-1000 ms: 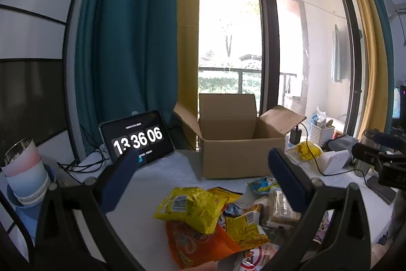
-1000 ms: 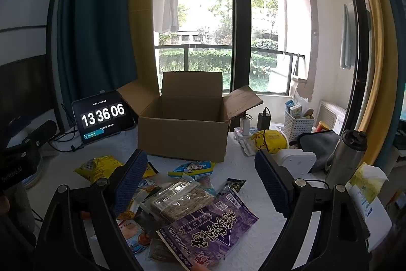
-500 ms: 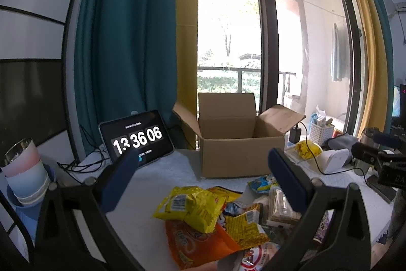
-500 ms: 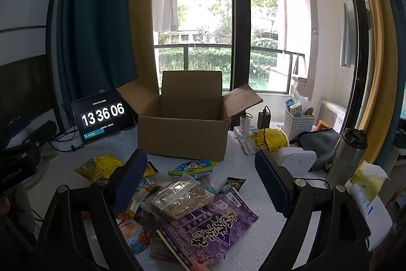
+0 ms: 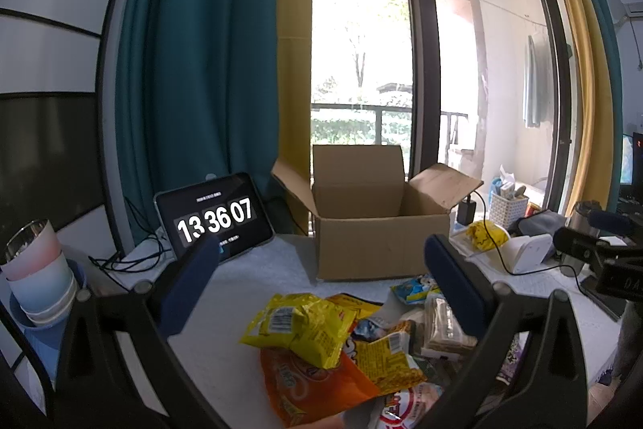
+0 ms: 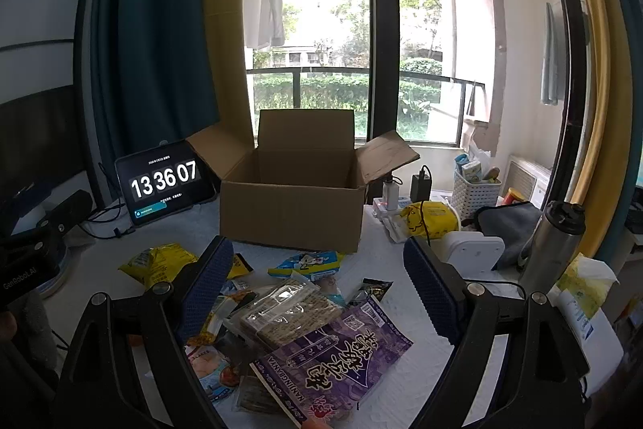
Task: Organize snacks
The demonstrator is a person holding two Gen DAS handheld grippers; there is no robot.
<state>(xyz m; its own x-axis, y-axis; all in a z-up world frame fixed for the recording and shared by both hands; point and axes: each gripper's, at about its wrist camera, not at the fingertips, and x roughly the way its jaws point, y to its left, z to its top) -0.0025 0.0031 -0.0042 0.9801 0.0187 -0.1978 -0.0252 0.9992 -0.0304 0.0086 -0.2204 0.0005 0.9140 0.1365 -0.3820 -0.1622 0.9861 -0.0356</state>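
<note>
White tabletop lies bare between snack pile and cardboard box.

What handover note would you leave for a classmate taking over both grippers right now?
Left gripper: open, empty, hovering above the snack pile.
Right gripper: open, empty, above the same pile.
Brown cardboard box: flaps open, behind the pile; no snacks visible inside.
On the white table: crumpled yellow snack bag, orange packet, purple printed packet, clear-wrapped cracker pack, small blue-and-yellow packet, and other small packets.
Done: nothing appears packed.
Left: apparently, pick up each snack and place it in the box.
</note>
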